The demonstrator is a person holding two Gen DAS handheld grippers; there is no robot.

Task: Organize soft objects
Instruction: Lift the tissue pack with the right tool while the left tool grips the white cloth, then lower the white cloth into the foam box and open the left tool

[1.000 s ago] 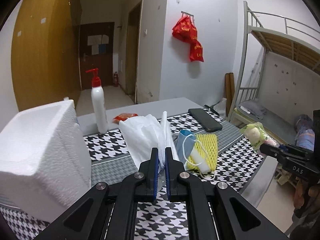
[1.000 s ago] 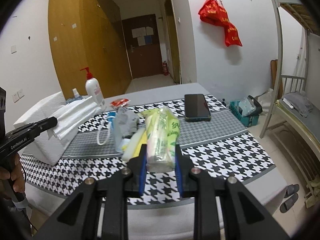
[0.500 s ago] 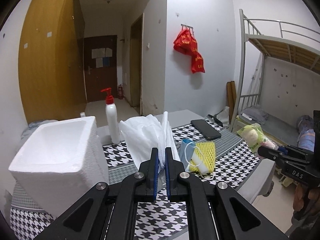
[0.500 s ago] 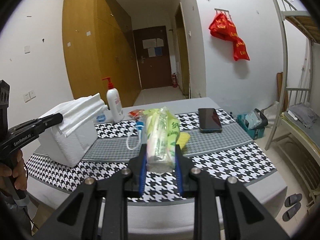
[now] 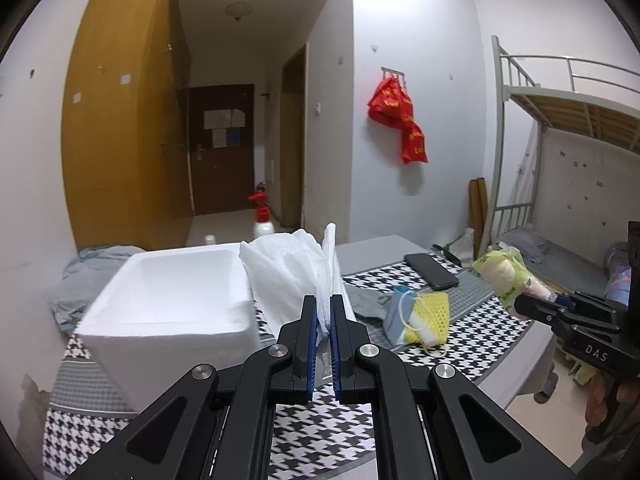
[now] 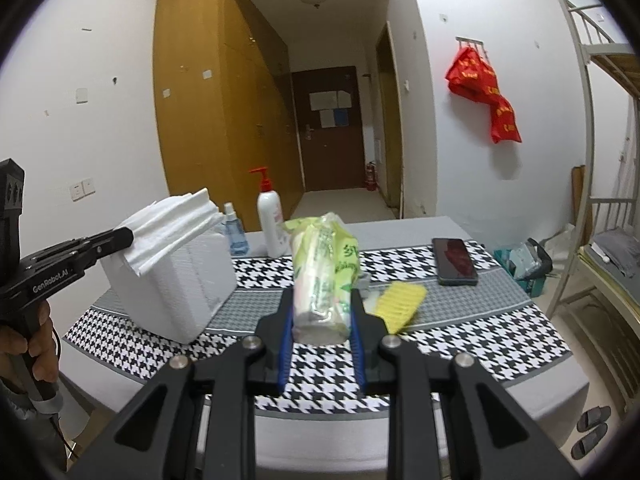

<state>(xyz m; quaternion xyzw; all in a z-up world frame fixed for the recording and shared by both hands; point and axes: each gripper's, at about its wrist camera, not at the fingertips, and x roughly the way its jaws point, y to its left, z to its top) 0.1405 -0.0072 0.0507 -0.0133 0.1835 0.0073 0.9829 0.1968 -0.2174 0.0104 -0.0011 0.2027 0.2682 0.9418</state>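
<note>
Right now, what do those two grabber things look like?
Both are black. The left gripper and right gripper have two flat fingers with blue pads, silver round bolts and cut-out holes in the arms. From the side, one reads "GenRobot.AI", the other "DAS". Each has a pistol-style handle.

White walls (image 5: 420,20), wooden wardrobe (image 5: 120,140), bunk bed (image 5: 568,100).

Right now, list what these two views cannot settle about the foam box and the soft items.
- Foam box floor: left wrist view, hidden by its near wall and the held white tissue stack.
- Face mask and grey cloth: right wrist view, hidden behind the tissue pack.
- Tissue pack print: both views, too blurred to read.
</note>
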